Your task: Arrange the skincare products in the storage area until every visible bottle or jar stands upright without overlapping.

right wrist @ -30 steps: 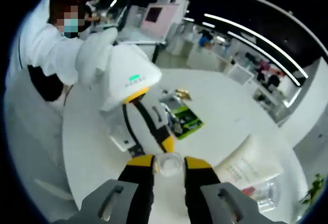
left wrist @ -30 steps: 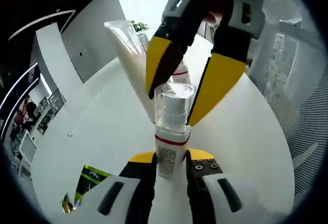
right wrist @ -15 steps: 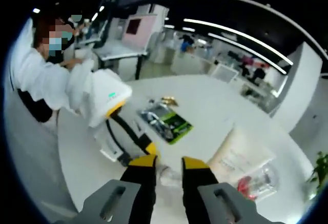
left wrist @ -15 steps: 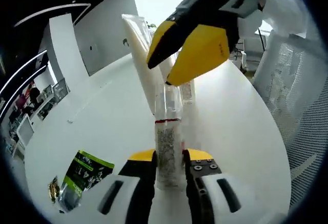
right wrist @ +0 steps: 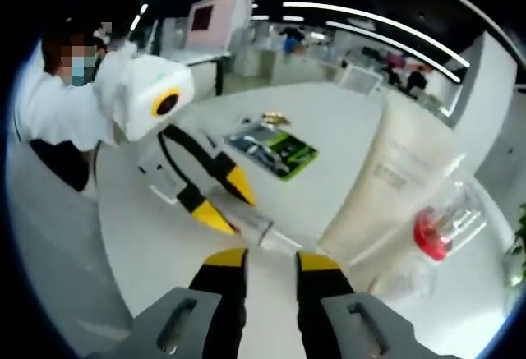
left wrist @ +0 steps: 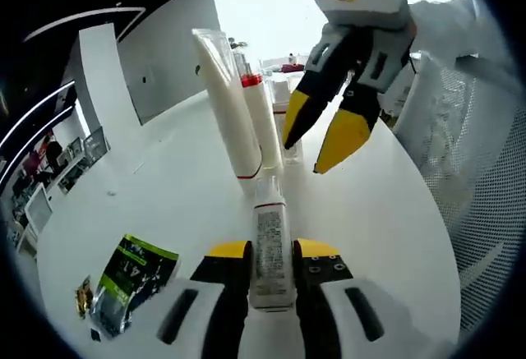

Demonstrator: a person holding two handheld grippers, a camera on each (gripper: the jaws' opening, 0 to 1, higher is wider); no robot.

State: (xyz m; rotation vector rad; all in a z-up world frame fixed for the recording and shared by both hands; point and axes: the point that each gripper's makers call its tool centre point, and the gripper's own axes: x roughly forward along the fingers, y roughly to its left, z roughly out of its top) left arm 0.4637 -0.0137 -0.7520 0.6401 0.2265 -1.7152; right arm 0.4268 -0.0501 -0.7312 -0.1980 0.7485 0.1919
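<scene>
My left gripper is shut on a small spray bottle with a white label and a clear cap, which points forward along the jaws. Above and beyond the bottle hangs my right gripper, open and empty. Behind stand a tall cream tube, a red-banded bottle and a clear bottle. In the right gripper view my right gripper is open. Just ahead of it, the left gripper holds the spray bottle. The cream tube and a red-capped clear bottle are to the right.
Everything rests on a round white table. A green packet lies at its near left, green packet. A white mesh chair stands to the right. A person in white is behind the left gripper.
My right gripper has let go of the spray bottle's cap and drawn back, fingers apart. The left gripper still holds the bottle, which now points further forward. Both views have shifted.
</scene>
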